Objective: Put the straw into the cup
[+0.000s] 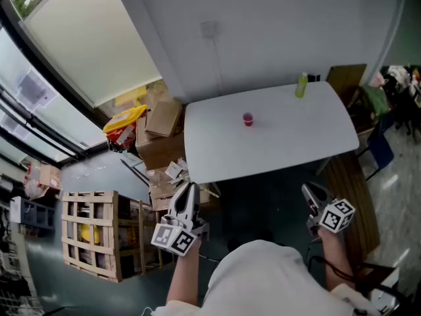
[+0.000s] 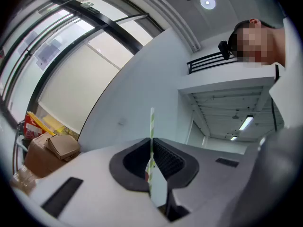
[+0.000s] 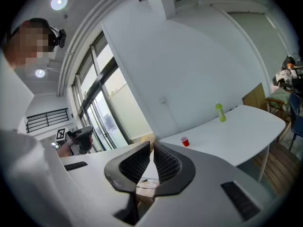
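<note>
We held the straw (image 2: 152,122) pinched in our left gripper (image 2: 151,141), its end poking past the tips, well apart from the red cup (image 1: 248,118) on the white table (image 1: 296,143). Our right gripper (image 3: 151,146) was closed, empty.

straw (image 2: 151,122): lower end hidden between fingers (image 2: 171,161); cup (image 1: 248,118): contents too small to tell

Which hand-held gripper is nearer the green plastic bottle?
Right. The right hand-held gripper hangs off the near edge of the white table, in line with the green plastic bottle; the left hand-held gripper is off the near left corner.
</note>
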Action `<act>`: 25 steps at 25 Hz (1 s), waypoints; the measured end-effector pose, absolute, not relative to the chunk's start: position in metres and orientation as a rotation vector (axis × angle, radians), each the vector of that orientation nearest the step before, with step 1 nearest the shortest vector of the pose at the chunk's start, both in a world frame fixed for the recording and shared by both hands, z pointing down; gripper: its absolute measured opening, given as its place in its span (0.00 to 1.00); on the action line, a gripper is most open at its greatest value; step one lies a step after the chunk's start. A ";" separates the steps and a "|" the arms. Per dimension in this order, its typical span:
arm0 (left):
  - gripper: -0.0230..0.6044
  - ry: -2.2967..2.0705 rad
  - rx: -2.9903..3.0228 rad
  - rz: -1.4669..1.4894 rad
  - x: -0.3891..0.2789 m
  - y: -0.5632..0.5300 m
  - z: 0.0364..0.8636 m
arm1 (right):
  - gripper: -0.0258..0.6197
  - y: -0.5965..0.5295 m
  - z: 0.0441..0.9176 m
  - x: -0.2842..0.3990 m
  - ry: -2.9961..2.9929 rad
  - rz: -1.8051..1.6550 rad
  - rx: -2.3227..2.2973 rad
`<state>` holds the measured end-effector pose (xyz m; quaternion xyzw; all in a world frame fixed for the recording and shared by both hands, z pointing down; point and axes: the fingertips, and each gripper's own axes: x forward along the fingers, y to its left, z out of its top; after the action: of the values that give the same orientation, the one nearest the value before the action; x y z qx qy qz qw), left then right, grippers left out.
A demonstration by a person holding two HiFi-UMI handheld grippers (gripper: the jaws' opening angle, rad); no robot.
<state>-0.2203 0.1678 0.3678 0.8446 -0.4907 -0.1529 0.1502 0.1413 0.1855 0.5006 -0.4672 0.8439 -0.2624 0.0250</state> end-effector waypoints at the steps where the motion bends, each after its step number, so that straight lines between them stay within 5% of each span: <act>1: 0.07 -1.410 2.426 -0.439 -0.221 0.168 0.367 | 0.12 0.186 0.500 0.141 2.609 -0.810 -1.444; 25: 0.07 -1.421 2.414 -0.421 -0.199 0.170 0.369 | 0.12 0.181 0.508 0.159 2.622 -0.887 -1.384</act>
<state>-0.1992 0.1702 0.3687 0.8422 -0.4955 -0.1468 0.1539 0.1593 0.1810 0.5084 -0.4470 0.8471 -0.2865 0.0235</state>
